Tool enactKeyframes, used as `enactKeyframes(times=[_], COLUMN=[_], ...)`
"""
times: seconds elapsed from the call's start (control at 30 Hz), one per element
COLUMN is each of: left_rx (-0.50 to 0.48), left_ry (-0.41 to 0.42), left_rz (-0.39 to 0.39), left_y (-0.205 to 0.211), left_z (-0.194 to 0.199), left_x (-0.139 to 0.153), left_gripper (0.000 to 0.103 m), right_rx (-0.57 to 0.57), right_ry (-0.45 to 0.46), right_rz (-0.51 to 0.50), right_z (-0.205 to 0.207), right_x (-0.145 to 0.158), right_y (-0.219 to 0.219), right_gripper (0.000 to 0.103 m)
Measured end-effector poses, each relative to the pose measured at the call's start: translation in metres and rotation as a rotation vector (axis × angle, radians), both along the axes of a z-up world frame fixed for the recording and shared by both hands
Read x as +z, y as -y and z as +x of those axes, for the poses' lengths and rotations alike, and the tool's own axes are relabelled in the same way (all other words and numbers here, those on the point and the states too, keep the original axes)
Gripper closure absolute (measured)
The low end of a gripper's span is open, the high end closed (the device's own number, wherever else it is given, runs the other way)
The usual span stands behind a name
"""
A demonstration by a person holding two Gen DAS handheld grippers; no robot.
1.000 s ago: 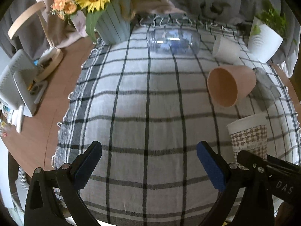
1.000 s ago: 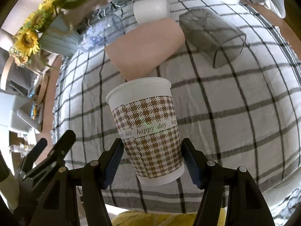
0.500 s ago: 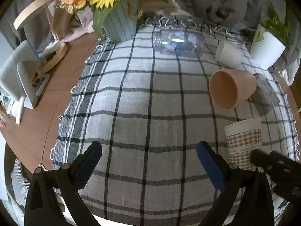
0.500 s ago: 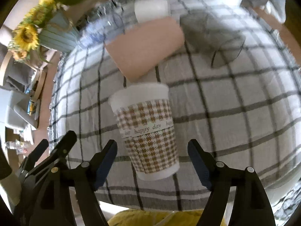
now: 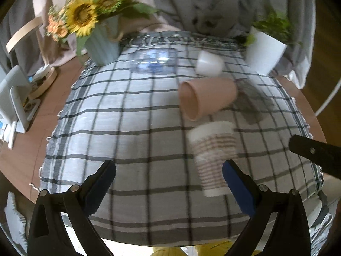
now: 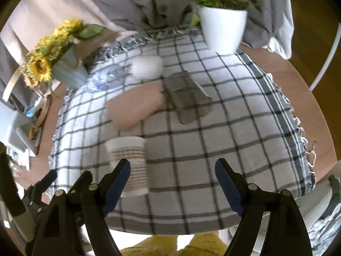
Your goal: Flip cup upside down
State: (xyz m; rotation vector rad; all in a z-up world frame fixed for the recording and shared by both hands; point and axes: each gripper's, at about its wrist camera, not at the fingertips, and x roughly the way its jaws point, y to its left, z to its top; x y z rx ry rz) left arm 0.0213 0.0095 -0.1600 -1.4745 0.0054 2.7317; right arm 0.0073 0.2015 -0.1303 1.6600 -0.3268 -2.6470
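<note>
A white paper cup with a brown houndstooth band [image 5: 213, 155] stands on the checked tablecloth near the front edge, wider end up; it also shows in the right wrist view [image 6: 130, 164]. My right gripper [image 6: 172, 179] is open and empty, pulled back, with the cup beside its left finger. My left gripper [image 5: 169, 181] is open and empty, with the cup just inside its right finger [image 5: 236, 185]. Both views are motion-blurred.
On the cloth [image 5: 132, 128] lie a pink cup [image 5: 206, 98] on its side, a grey glass tumbler [image 6: 187, 98], a small white cup [image 5: 208, 64] and a clear jar [image 5: 153, 61]. A sunflower vase [image 5: 102, 42] and a white plant pot [image 5: 264, 51] stand at the back.
My right gripper opened, let go of the patterned cup, and drew back to the right. The cup stays standing on the cloth. My left gripper swung right toward the cup.
</note>
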Motion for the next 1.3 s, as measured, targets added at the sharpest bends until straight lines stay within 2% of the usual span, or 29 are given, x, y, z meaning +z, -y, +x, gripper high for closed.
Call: enactKeyframes(times=[0.23, 0.47, 0.5, 0.57, 0.7, 0.93, 1.3], left_rx=[-0.011, 0.036, 0.044, 0.056, 0.096, 0.122, 0.097], left_ry=[-0.069, -0.168, -0.175, -0.168, -0.151, -0.174, -0.194], left_rz=[-0.073, -0.168, -0.181, -0.187, -0.170, -0.137, -0.124], left_y=[-0.044, -0.072, -0.075, -0.078, -0.078, -0.076, -0.072], left_z=[0.023, 0.039, 0.039, 0.038, 0.033, 0.032, 0.036], left_x=[-0.020, -0.049, -0.055, -0.065, -0.075, -0.070, -0.045], left_gripper=[0.005, 0.011, 0.012, 0.023, 0.025, 0.049, 0.049], right_rx=[0.023, 0.098, 0.113, 0.134, 0.171, 0.199, 0.192], right_ry=[0.019, 0.029, 0.040, 0.059, 0.092, 0.110, 0.083], right_rz=[0.075, 0.190, 0.205, 0.219, 0.244, 0.245, 0.215], right_z=[0.000, -0.004, -0.004, -0.005, -0.003, -0.001, 0.000], right_x=[-0.007, -0.019, -0.023, -0.030, -0.042, -0.050, -0.041], right_y=[-0.033, -0.044, -0.045, -0.045, -0.042, -0.040, -0.038], right_gripper=[0.022, 0.022, 0.022, 0.022, 0.022, 0.022, 0.022])
